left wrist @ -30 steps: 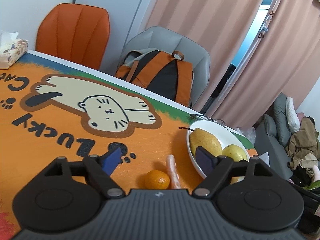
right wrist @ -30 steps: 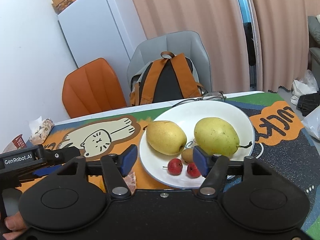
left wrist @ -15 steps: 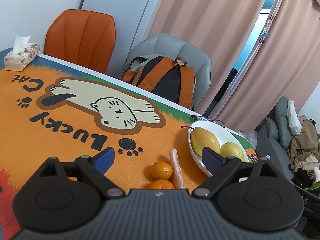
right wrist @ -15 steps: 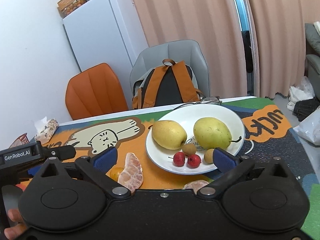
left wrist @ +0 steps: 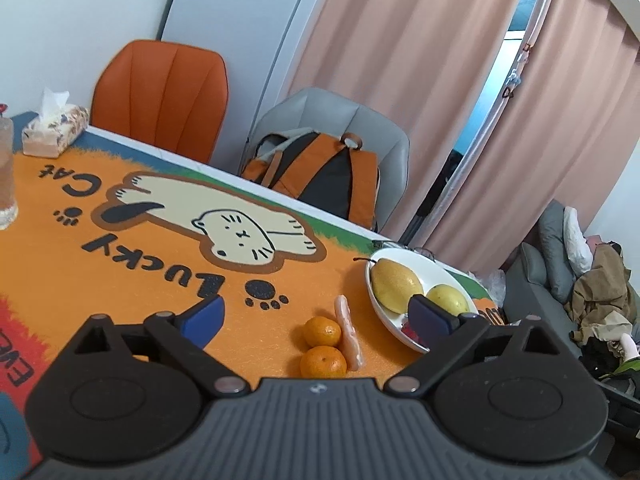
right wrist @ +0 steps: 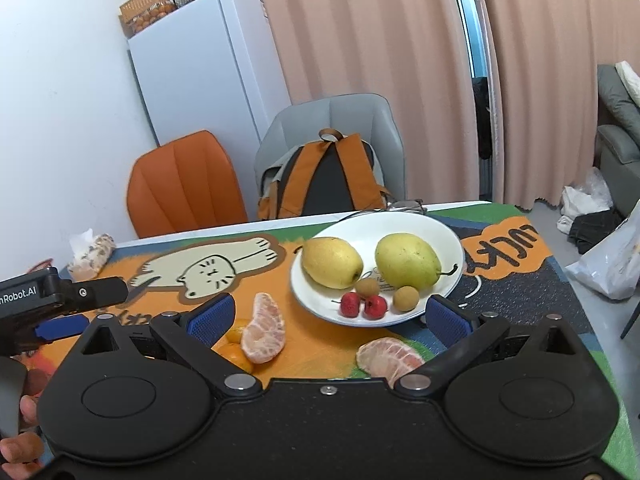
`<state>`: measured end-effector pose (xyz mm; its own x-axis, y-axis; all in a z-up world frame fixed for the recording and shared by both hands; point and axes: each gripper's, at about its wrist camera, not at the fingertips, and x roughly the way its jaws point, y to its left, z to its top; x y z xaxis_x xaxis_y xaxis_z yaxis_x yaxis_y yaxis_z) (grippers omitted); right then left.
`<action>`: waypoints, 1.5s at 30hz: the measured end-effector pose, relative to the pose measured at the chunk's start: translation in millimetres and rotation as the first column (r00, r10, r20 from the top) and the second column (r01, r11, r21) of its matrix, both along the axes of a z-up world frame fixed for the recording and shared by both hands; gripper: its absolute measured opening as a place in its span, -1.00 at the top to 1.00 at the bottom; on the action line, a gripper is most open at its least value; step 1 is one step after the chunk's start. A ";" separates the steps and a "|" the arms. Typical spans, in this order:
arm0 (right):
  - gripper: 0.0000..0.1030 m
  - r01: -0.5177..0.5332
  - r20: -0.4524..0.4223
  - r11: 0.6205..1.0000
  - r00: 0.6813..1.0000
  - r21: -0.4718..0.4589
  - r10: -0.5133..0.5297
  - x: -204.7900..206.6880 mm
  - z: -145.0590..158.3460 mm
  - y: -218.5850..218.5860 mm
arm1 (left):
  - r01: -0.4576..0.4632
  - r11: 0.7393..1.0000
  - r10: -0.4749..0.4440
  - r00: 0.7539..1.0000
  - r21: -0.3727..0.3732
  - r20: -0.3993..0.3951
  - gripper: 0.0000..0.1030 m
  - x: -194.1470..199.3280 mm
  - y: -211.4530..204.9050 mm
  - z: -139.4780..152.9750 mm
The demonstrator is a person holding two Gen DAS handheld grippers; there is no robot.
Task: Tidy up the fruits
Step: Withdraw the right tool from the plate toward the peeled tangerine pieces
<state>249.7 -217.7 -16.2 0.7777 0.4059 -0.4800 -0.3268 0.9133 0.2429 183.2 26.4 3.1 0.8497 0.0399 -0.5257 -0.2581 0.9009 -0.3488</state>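
A white plate (right wrist: 436, 236) holds two yellow pears (right wrist: 331, 262), two red berries (right wrist: 364, 305) and two small brown fruits (right wrist: 405, 298). On the mat in front lie two peeled citrus halves (right wrist: 264, 330) (right wrist: 390, 359) and two whole mandarins (left wrist: 322, 331) (left wrist: 323, 362). My right gripper (right wrist: 330, 316) is open and empty above the halves. My left gripper (left wrist: 316, 312) is open and empty above the mandarins; it also shows in the right wrist view (right wrist: 60, 326). The plate shows in the left wrist view (left wrist: 380, 312).
The table wears an orange cat mat (left wrist: 120, 240). A tissue box (left wrist: 54, 130) and a glass (left wrist: 6, 176) stand at the far left. An orange chair (right wrist: 184, 190), a grey chair with a backpack (right wrist: 328, 176) and eyeglasses (right wrist: 404, 205) are behind.
Both grippers have pulled back and risen; both have opened wider. More of the mat, the second mandarin and the second citrus half have come into view.
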 end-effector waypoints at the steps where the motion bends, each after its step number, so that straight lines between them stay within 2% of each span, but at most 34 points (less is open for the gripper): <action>1: -1.00 0.003 0.003 1.000 1.000 -0.003 -0.003 -2.5 0.7 -0.7 | -0.001 1.000 0.001 1.000 0.004 0.002 -0.90 -2.7 -0.3 1.0; 14: -1.00 0.016 0.017 1.000 1.000 0.023 -0.016 -33.9 8.1 -16.9 | 0.009 1.000 -0.009 1.000 0.019 -0.007 -0.91 -35.0 -7.7 7.6; 28: -1.00 0.003 0.041 1.000 0.999 0.027 -0.004 -61.6 9.9 -31.8 | 0.049 0.998 -0.048 0.998 0.047 -0.031 -0.91 -55.8 -16.1 1.0; 36: -1.00 0.003 0.040 1.000 0.999 0.003 -0.003 -66.3 2.7 -39.6 | 0.085 0.996 -0.083 0.995 0.030 -0.049 -0.91 -52.8 -16.2 -7.9; 45: -0.98 -0.009 0.002 0.999 1.000 0.033 0.008 -43.3 -14.5 -41.8 | 0.104 0.994 -0.101 0.992 0.038 -0.079 -0.91 -34.2 -16.5 -18.0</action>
